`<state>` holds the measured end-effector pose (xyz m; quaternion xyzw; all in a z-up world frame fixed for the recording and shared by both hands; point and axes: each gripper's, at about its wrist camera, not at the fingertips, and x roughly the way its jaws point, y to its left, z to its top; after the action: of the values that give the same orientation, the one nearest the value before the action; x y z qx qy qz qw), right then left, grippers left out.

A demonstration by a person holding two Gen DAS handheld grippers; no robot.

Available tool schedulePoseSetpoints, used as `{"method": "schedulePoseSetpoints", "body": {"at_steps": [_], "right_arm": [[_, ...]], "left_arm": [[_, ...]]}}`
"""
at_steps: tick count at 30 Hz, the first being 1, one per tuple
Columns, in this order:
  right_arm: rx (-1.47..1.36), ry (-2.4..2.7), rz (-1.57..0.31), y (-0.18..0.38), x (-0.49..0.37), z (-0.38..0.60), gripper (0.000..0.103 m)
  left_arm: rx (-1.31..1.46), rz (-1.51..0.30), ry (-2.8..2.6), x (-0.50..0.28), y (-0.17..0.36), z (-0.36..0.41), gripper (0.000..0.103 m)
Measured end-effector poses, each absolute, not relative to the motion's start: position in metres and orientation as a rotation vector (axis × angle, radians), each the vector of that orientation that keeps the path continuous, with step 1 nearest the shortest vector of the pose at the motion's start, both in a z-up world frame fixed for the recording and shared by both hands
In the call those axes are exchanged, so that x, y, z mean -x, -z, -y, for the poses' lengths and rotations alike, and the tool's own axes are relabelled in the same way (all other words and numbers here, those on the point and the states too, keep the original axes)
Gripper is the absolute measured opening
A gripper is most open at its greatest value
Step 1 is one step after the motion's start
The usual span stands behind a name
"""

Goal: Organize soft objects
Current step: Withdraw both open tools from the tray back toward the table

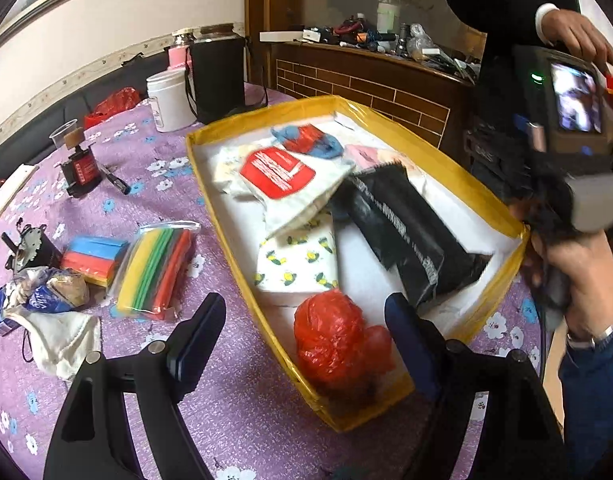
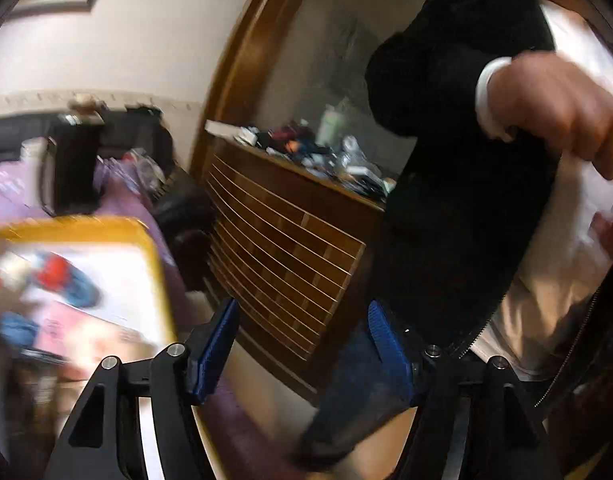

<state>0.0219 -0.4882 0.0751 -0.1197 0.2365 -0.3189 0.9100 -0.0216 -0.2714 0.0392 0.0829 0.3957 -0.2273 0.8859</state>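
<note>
A yellow-rimmed box on the purple flowered table holds soft items: a red crumpled plastic bag, a white lemon-print pack, a black pouch, a white bag with a red label and a blue and red cloth. My left gripper is open and empty above the box's near end, over the red bag. My right gripper is open and empty, off the table's edge beside the box; its body shows in the left wrist view, held in a hand.
Left of the box lie a bag of coloured strips, a blue and red block pack, a white cloth, a wrapped bundle, a white jar and a black container. A wooden cabinet and a person in black stand beyond.
</note>
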Motion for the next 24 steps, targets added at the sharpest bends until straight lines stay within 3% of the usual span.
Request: {"method": "schedulePoseSetpoints", "body": {"at_steps": [6,9,12,20,22,24], "right_arm": [[0.378,0.764,-0.473,-0.073,-0.042,0.494,0.066],[0.340,0.749,-0.548,-0.063,-0.055,0.503,0.065],[0.240,0.695,-0.472,-0.075,-0.055,0.496,0.065],[0.236,0.539,-0.514,-0.068,-0.088,0.456,0.065],[0.216,0.526,-0.493,-0.076,-0.070,0.457,0.069],[0.160,0.437,-0.476,-0.085,-0.049,0.461,0.093]], "left_arm": [[-0.160,-0.849,0.483,0.016,-0.033,0.271,0.081],[-0.144,-0.863,0.483,0.013,-0.032,0.270,0.081],[-0.131,-0.881,0.474,0.008,-0.030,0.268,0.081],[-0.078,-0.885,0.378,-0.007,-0.030,0.247,0.084],[-0.067,-0.873,0.363,-0.007,-0.032,0.245,0.084],[-0.073,-0.842,0.349,-0.004,-0.037,0.244,0.084]]}}
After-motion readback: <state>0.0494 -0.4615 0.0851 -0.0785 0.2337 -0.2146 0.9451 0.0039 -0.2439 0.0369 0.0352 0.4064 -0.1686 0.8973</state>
